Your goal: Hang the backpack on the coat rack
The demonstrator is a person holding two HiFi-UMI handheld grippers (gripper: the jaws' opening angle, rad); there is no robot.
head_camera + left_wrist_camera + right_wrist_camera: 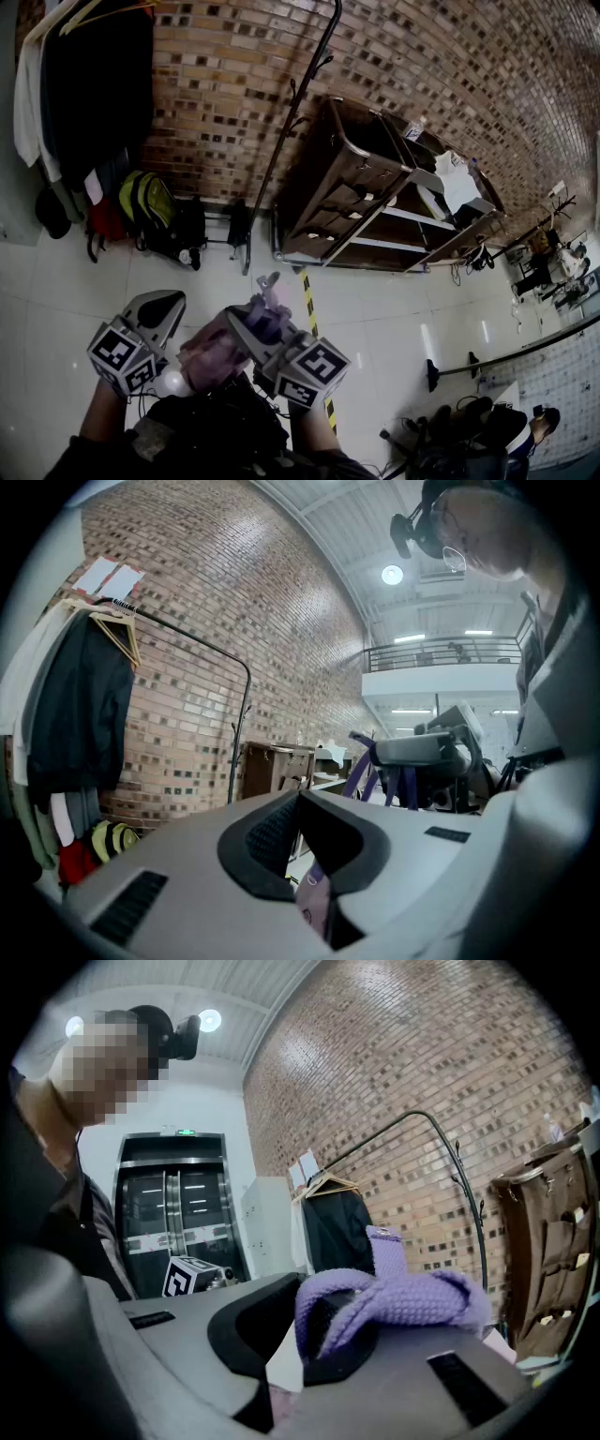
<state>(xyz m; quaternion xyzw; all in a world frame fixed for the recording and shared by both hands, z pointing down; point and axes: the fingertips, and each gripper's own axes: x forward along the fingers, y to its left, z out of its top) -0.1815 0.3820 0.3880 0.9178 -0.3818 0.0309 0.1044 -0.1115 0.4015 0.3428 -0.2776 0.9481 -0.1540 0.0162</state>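
A pink backpack hangs low in front of me between my two grippers. Its purple woven strap is looped over the tip of my right gripper, whose jaws are shut on it; in the head view the strap sticks up above the right gripper. My left gripper is beside the backpack, and its jaws meet at the tips, with pink fabric showing below them. The black coat rack stands ahead against the brick wall, with small hooks on its post.
Dark and white clothes hang on the rack's left end. A green-yellow backpack and a red bag sit beneath them. A brown cart stands right of the post. Yellow-black tape runs along the tiled floor.
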